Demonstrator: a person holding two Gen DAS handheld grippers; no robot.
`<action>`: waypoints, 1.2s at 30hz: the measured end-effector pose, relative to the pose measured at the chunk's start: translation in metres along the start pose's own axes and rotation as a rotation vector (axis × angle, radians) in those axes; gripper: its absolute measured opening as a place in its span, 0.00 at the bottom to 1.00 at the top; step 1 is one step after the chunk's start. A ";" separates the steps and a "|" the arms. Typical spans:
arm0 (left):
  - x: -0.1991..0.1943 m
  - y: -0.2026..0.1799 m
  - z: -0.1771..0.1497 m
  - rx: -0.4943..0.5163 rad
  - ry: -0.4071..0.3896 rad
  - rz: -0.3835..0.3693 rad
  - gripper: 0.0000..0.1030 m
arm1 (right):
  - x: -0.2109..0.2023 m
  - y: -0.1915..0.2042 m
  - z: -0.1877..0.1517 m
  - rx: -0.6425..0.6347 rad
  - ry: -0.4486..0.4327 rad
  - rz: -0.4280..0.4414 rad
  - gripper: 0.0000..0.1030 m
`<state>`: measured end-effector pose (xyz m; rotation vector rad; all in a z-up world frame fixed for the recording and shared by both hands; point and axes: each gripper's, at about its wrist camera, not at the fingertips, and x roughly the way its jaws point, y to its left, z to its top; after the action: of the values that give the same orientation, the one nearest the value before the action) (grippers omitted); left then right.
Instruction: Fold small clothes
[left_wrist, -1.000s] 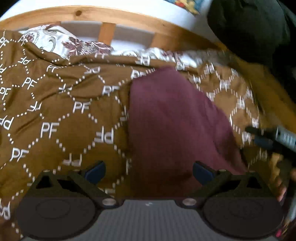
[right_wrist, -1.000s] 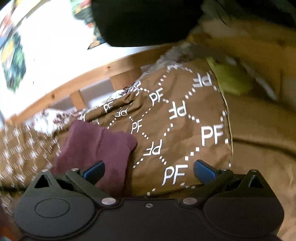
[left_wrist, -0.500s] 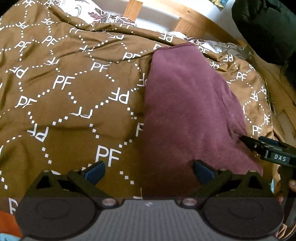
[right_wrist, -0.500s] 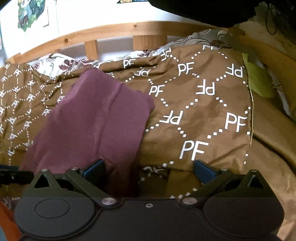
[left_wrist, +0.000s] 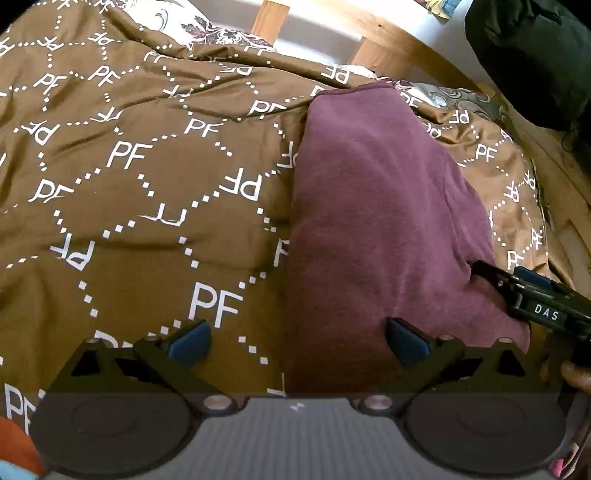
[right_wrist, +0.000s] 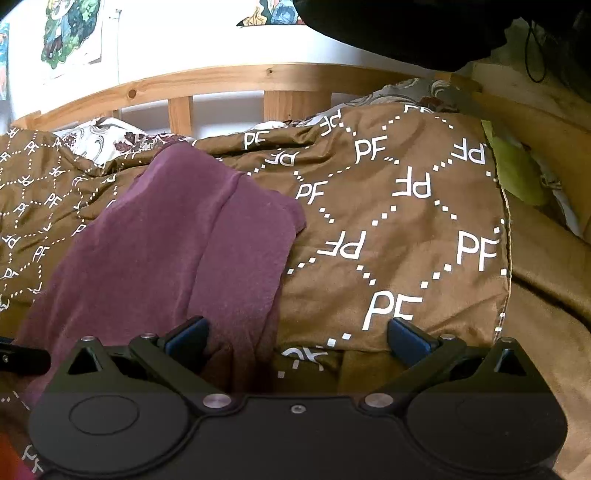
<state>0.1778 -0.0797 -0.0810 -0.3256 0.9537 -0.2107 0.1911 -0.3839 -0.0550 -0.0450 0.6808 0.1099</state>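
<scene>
A maroon garment (left_wrist: 384, 221) lies folded lengthwise on the brown "PF" quilt (left_wrist: 147, 192), running away from me. My left gripper (left_wrist: 297, 341) is open over the garment's near left edge, one blue pad on the quilt, the other on the cloth. In the right wrist view the same garment (right_wrist: 177, 251) lies at left, a long fold line down it. My right gripper (right_wrist: 297, 341) is open at its near right corner, nothing held. The right gripper's black finger (left_wrist: 517, 291) shows at the garment's right edge in the left wrist view.
A wooden bed rail (right_wrist: 229, 83) runs along the far side, with a floral pillow (right_wrist: 107, 136) below it. A green cloth (right_wrist: 517, 173) lies at the right past the quilt's edge. A dark bulky shape (left_wrist: 532, 55) hangs at top right. Something orange (left_wrist: 14, 443) sits at the near left corner.
Both grippers have swung down and closer to the garment's near end, which now fills more of each view. Jaws stay open. The garment has not moved.
</scene>
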 end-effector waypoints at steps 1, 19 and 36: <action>0.000 0.000 0.000 0.000 0.000 0.001 1.00 | 0.000 0.000 0.000 0.001 -0.002 -0.002 1.00; 0.001 -0.002 -0.006 0.031 -0.032 0.017 1.00 | -0.010 0.000 0.007 0.134 -0.082 0.019 1.00; 0.006 -0.008 -0.011 0.060 -0.082 0.034 1.00 | 0.016 0.004 0.026 0.207 -0.208 0.103 0.26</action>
<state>0.1715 -0.0906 -0.0886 -0.2605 0.8699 -0.1929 0.2188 -0.3763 -0.0452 0.1980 0.4833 0.1401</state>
